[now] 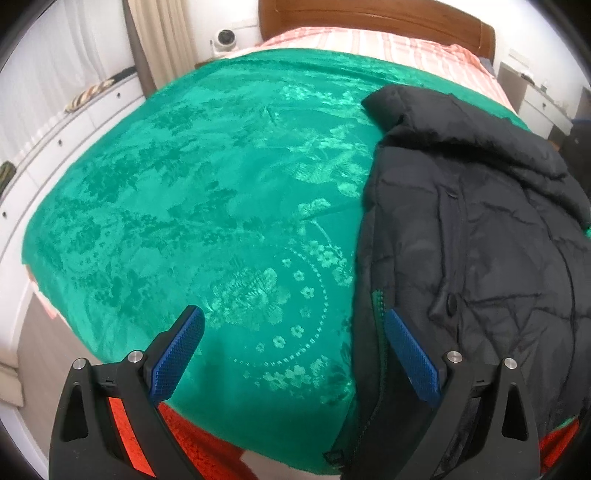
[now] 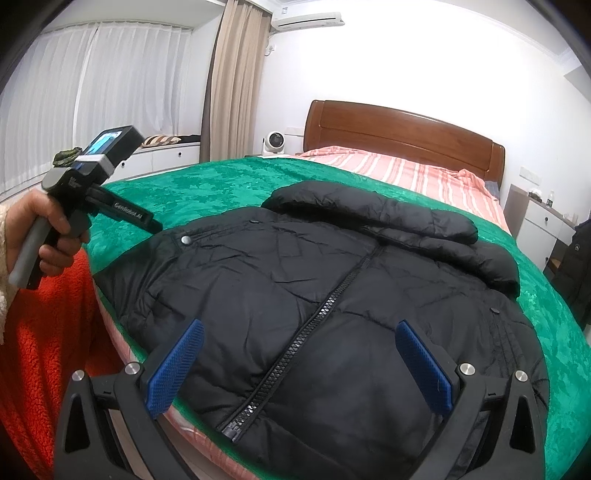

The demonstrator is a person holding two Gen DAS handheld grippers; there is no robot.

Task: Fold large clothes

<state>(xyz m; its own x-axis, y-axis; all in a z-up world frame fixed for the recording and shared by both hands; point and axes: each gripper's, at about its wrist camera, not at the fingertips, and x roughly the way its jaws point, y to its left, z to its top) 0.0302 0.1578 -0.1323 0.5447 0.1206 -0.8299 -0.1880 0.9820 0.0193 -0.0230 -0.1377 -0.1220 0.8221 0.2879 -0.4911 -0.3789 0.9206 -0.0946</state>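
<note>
One black jacket (image 2: 332, 295) lies beneath two wide-spread, empty grippers, left gripper (image 1: 295, 350) and right gripper (image 2: 299, 365).

Left wrist view: looks down steeply from the foot of the bed (image 1: 221, 192), close over the green cover, toward the headboard (image 1: 376, 18) at 12 o'clock; jacket (image 1: 480, 221) at 3 o'clock, left gripper (image 1: 293, 321) framing the bottom edge.

Right wrist view: sits lower and flatter, near the foot of the bed (image 2: 207, 184), facing the headboard (image 2: 406, 140) at 1 o'clock; jacket (image 2: 295, 266) fills the centre, close beyond the right gripper (image 2: 299, 334); left gripper's body visible at 9 o'clock.

Shared by both: jacket, green cover, headboard, striped sheet.
</note>
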